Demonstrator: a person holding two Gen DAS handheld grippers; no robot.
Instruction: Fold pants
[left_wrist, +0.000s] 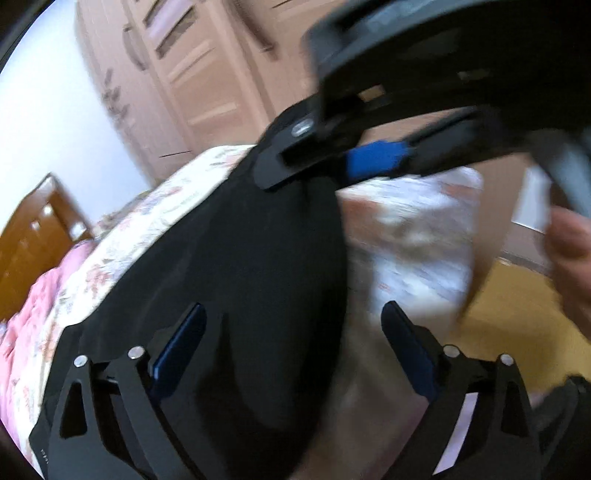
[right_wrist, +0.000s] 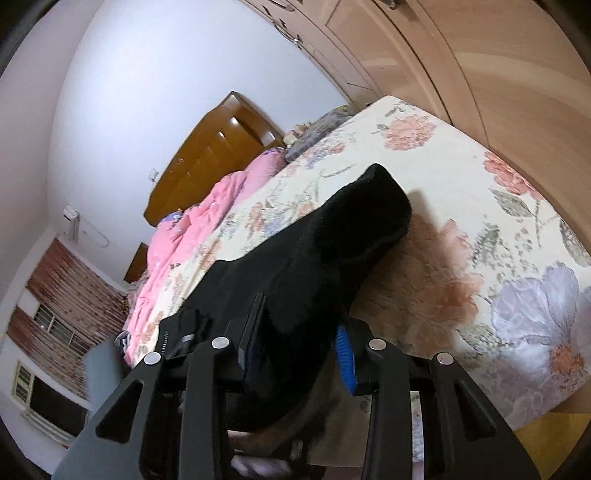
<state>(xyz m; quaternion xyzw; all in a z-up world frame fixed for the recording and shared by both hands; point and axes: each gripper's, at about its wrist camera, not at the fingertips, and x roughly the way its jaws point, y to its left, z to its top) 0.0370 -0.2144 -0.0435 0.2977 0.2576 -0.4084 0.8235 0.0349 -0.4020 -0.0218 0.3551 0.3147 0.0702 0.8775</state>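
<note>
Pants (right_wrist: 325, 254) over floral bedsheet (right_wrist: 461, 177)

We see the pants (right_wrist: 325, 251) lying on the bed (right_wrist: 461, 192), running from the near edge toward the far side. To their left lies a quilt (right_wrist: 207, 221), and beyond it stands the headboard (right_wrist: 218, 147). A wardrobe (right_wrist: 480, 55) lines the far right side of the bed. The right gripper (right_wrist: 295, 332) sits at the near end of the pants, fabric between its fingers. In the left wrist view the left gripper (left_wrist: 295, 332) straddles the pants' near right edge, the right gripper beyond it
</note>
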